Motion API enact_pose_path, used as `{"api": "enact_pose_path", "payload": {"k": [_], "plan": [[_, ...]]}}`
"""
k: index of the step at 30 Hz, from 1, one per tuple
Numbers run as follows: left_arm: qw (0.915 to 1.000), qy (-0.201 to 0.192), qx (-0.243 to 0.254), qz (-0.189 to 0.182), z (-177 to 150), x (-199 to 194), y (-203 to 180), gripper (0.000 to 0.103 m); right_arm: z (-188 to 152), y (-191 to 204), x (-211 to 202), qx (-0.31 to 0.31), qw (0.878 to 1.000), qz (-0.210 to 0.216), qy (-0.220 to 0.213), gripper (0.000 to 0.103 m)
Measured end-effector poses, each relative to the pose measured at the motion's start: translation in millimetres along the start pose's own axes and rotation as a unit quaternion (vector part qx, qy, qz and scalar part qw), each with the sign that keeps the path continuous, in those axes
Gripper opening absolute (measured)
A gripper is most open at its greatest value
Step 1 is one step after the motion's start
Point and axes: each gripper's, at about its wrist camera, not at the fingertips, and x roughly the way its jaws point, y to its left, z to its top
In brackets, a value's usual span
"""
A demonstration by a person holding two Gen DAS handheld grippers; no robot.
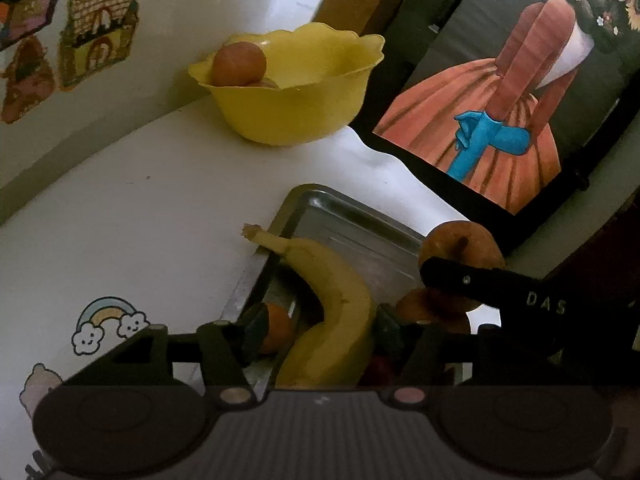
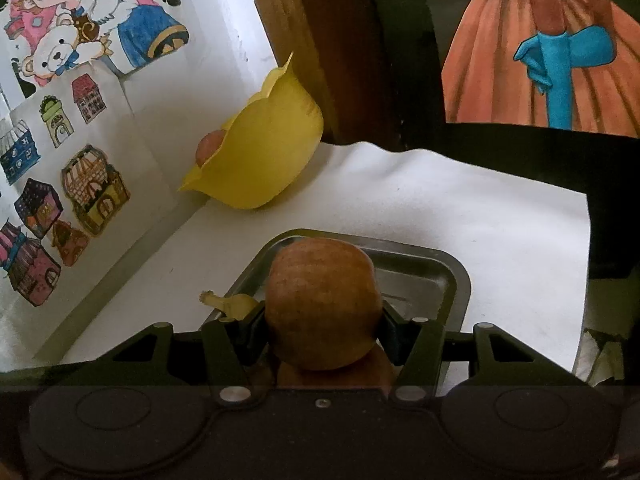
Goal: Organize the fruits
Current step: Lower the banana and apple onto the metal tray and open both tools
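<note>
A yellow banana (image 1: 332,308) lies in the metal tray (image 1: 352,220), its stem poking over the rim. My left gripper (image 1: 320,330) straddles it, open: the right pad sits against the banana, the left pad a little apart. My right gripper (image 2: 320,328) is shut on a brownish apple (image 2: 322,304) above the tray (image 2: 452,276); the left wrist view shows that apple (image 1: 460,244) too. A yellow scalloped bowl (image 1: 292,112) in the back corner holds a round orange-brown fruit (image 1: 240,64). Other fruit, one an orange (image 1: 280,328), lies in the tray.
A wall with paper house stickers (image 2: 94,192) runs along the left. A wooden post (image 2: 320,48) stands behind the bowl (image 2: 260,160). A dark framed picture of an orange dress (image 1: 500,120) leans at the back right. White paper (image 2: 500,220) covers the table.
</note>
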Motion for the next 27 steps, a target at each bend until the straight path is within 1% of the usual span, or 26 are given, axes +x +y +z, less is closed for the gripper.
{"api": "enact_pose_path", "payload": {"k": [3, 5, 8, 12, 14, 19, 21, 24, 26, 27], "plan": [[0.9999, -0.007, -0.009, 0.009, -1.3, -2.8, 0.4, 0.068, 8.4, -1.1, 5.7, -0.002, 1.000, 0.005, 0.014, 0.057], [0.9998, -0.012, -0.015, 0.012, -2.2, -4.9, 0.1, 0.073, 13.1, -2.8, 8.3, -0.003, 1.000, 0.008, 0.017, 0.057], [0.9995, -0.021, -0.017, 0.018, -4.1, -9.0, -1.0, 0.077, 19.0, -4.7, 11.8, -0.003, 1.000, 0.008, 0.018, 0.057], [0.9988, -0.035, -0.021, 0.028, -6.5, -13.1, -2.1, 0.082, 17.9, -8.9, 18.9, 0.003, 0.999, 0.010, 0.033, 0.057], [0.9983, -0.041, -0.024, 0.033, -8.6, -14.9, -1.8, 0.084, 13.1, -8.5, 18.4, -0.007, 1.000, 0.014, 0.027, 0.057], [0.9971, -0.052, -0.032, 0.046, -15.4, -19.0, -0.8, 0.086, 1.2, -7.3, 12.9, -0.041, 0.999, 0.008, -0.009, 0.058], [0.9965, -0.057, -0.034, 0.051, -18.6, -21.3, -1.6, 0.088, -3.2, -8.8, 9.2, -0.044, 0.999, 0.006, -0.020, 0.061], [0.9955, -0.067, -0.035, 0.056, -23.3, -25.5, -3.2, 0.093, -9.6, -11.6, 1.1, -0.044, 0.998, 0.005, -0.033, 0.066], [0.9947, -0.076, -0.035, 0.061, -26.2, -28.9, -5.1, 0.097, -13.9, -12.9, -5.2, -0.045, 0.998, 0.003, -0.043, 0.071], [0.9943, -0.079, -0.035, 0.062, -27.4, -30.5, -5.6, 0.098, -15.8, -13.2, -8.4, -0.046, 0.998, 0.002, -0.048, 0.073]]}}
